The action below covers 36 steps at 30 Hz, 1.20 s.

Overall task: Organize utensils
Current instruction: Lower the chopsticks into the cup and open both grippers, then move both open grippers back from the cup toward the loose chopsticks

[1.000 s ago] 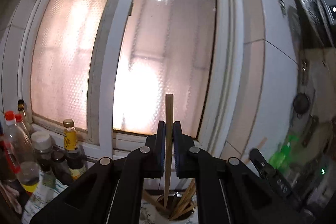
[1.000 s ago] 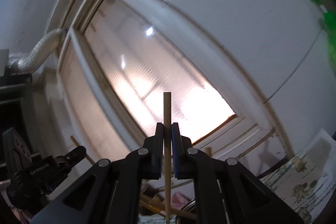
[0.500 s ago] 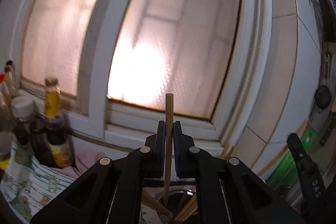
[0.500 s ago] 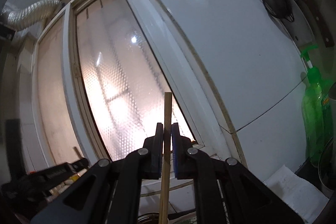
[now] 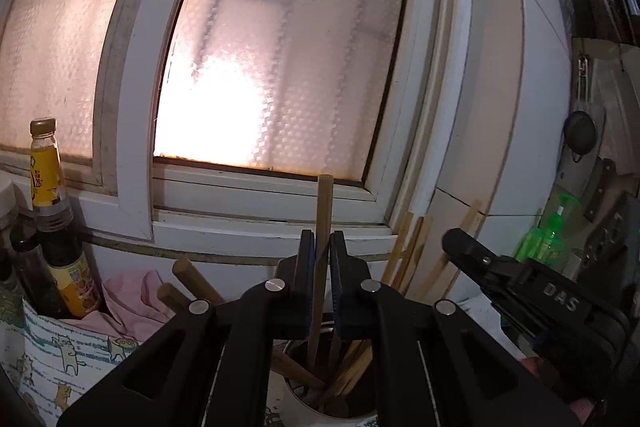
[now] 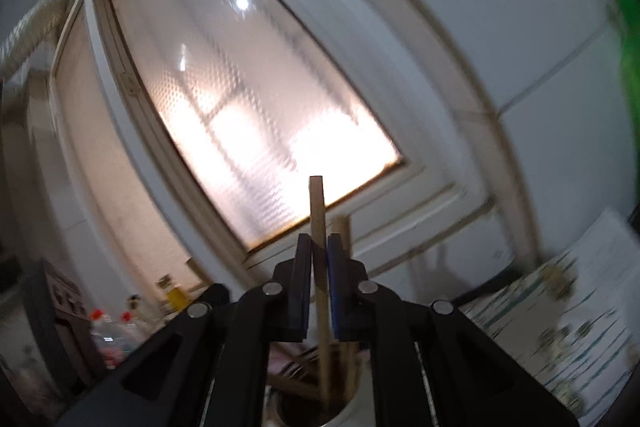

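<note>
Left gripper [image 5: 322, 247]: clamped on an upright chopstick [image 5: 322, 227], lower end inside the white holder [image 5: 288, 403] at 6 o'clock.
Right gripper [image 6: 319, 251]: pinched on a second chopstick [image 6: 318, 219], tip down in the same holder [image 6: 352, 415].
Change: more of the holder and its sticks is seen than a second ago; bottles [image 5: 52, 227] now at 9 o'clock; the right gripper [image 5: 472, 251] is seen nearer at 3 o'clock.

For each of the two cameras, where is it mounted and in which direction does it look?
Left wrist view: sits on the left claw, faces the frosted window; own claw holds a chopstick over the cup; the right claw shows at the side.
Right wrist view: sits on the right claw, tilted and blurred, faces the window; own claw holds another chopstick.
Shared: window, cup.
</note>
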Tool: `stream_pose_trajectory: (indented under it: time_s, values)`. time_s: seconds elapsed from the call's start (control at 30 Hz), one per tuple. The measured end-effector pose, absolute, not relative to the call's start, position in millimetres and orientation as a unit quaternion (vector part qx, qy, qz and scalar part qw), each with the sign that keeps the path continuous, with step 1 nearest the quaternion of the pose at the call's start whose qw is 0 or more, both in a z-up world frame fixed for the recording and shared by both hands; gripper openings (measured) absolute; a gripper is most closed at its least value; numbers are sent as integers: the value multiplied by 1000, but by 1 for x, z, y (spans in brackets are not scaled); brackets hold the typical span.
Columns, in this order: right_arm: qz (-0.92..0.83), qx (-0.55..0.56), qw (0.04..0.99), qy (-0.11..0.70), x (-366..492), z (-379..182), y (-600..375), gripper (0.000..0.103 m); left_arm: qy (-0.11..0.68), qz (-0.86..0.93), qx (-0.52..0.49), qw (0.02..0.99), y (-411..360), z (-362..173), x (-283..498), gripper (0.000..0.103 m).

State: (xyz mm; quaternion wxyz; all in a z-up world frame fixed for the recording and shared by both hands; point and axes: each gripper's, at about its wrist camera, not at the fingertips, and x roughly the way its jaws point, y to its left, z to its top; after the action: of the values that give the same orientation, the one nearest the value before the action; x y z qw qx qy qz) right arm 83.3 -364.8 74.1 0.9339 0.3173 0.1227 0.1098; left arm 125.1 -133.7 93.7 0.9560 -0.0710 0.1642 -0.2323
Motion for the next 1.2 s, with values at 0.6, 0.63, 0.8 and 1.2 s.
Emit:
stream_pose_trajectory:
  time_s: [0.6,0.63,0.8,1.2]
  values:
    - [75,294,950,69,59,94,-366,82,81,-153,-39,984,-110,141,61,97]
    - [73,292,952,60,54,96,-364,85,78,-133,-35,987,-106,144,56,100]
    - [92,278,955,37,42,103,-354,100,34,-43,17,998,-89,142,28,103]
    - [101,240,965,26,34,104,-324,103,66,-7,11,998,-21,98,37,103]
